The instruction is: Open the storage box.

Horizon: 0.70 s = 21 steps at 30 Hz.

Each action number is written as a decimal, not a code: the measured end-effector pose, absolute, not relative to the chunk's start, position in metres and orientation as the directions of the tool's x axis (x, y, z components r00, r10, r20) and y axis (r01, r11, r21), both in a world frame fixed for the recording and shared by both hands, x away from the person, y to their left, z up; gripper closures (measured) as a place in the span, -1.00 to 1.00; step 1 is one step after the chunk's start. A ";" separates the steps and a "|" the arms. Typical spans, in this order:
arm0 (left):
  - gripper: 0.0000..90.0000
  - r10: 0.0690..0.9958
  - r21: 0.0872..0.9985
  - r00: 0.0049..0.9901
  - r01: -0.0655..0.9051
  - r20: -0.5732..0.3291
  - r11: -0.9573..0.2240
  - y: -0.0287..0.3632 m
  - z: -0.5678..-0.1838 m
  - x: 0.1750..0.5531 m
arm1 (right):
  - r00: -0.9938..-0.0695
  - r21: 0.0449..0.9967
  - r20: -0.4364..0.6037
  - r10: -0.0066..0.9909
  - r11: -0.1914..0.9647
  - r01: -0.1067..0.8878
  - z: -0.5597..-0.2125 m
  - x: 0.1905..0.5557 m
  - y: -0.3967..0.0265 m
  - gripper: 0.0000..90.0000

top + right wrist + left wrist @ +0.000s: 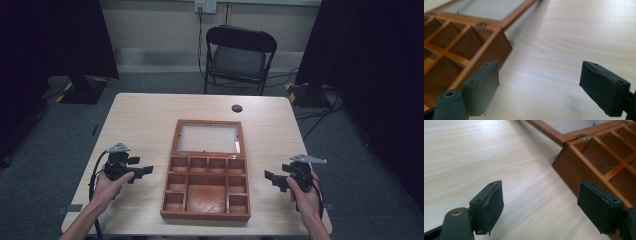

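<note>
Open wooden box [206, 195] mid-table, a gripper either side, both spread and empty.
High view: left gripper [146, 170] left of box, right gripper [270, 179] right of it, lid [207, 138] flat on the far side. Left gripper view: jaws wide, box at right. Right gripper view: jaws wide, box at left.

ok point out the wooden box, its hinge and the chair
wooden box [205, 215]: high view, on its near front wall
hinge [583, 137]: left gripper view, on the metal plate
chair [237, 61]: high view, on the seat
</note>
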<state>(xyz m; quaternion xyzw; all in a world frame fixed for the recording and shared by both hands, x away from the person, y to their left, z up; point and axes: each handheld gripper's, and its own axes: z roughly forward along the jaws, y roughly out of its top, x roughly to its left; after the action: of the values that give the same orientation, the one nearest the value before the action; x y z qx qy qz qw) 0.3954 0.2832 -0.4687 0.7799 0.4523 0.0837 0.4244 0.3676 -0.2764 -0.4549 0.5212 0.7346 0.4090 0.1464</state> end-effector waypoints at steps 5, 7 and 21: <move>-0.64 0.800 0.713 0.559 0.652 -0.219 -0.260 0.288 -0.474 0.390 | -0.392 0.727 0.191 0.900 0.138 0.673 -0.466 0.357 -0.282 -0.67; -0.64 0.820 0.710 0.541 0.651 -0.186 -0.268 0.291 -0.478 0.385 | -0.387 0.693 0.210 0.898 0.142 0.707 -0.474 0.354 -0.285 -0.67; -0.89 0.866 0.721 0.501 0.599 0.001 -0.348 0.297 -0.503 0.385 | -0.330 0.712 -0.011 0.944 0.239 0.660 -0.500 0.355 -0.285 -0.97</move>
<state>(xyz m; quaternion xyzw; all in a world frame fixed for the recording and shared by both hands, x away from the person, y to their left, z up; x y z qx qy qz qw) 0.3846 0.2972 -0.5026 0.7971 0.4595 0.1964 0.3391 0.3549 -0.2851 -0.5003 0.5321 0.7535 0.3118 0.2276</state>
